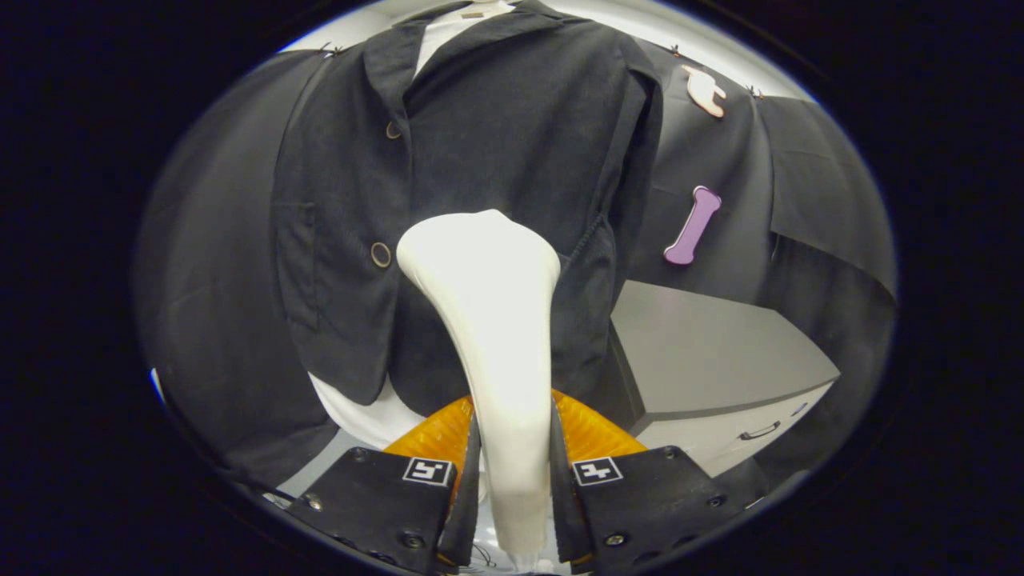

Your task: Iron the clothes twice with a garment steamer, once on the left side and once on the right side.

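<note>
The claw (514, 472) was clamped on the garment steamer (492, 320), both fingers pressing the sides of its narrow handle, each finger block carrying a small square marker on top. The steamer was a smooth, matte white plastic body that rose from between the fingers and widened into a rounded, saddle-shaped head; its lower end was cut off below the fingers, and its face was turned away, so whether it touched the cloth could not be told. Ridged orange parts (436, 436) showed on either side of the handle, partly hidden behind the fingers. Just beyond the head hung a dark jacket (496, 136) of coarse woven fabric, with 2 round ringed buttons (381, 254) on its front flap and a white shirt (376, 416) showing at the collar and under the hem. The steamer head covered the jacket's lower middle. To the jacket's side stood a grey counter (704, 352) with a flat matte top and a pale drawer front bearing a slim dark handle (760, 432).
</note>
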Action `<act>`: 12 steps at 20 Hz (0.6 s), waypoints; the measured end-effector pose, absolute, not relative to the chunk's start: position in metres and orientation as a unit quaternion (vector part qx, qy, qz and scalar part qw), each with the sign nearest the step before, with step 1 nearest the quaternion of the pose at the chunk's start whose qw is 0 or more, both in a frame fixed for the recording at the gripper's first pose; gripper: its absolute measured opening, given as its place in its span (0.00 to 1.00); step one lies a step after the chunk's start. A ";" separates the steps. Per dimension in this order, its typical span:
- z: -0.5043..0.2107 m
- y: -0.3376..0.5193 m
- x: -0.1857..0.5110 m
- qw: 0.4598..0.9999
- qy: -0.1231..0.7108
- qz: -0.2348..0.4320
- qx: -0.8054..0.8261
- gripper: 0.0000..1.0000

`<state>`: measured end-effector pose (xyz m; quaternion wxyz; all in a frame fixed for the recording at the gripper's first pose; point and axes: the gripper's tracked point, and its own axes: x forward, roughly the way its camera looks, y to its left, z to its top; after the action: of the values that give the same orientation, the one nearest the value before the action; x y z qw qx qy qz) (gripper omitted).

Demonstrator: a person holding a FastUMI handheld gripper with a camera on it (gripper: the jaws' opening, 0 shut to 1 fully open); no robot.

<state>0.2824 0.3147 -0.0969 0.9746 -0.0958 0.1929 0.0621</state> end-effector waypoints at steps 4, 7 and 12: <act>-0.113 0.315 0.283 0.971 0.211 0.064 -0.092 0.41; -0.124 0.315 0.281 0.969 0.220 0.062 -0.093 0.41; -0.150 0.310 0.281 0.965 0.236 0.057 -0.098 0.41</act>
<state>0.2810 0.3103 -0.1497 0.9651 -0.0977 0.2361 0.0573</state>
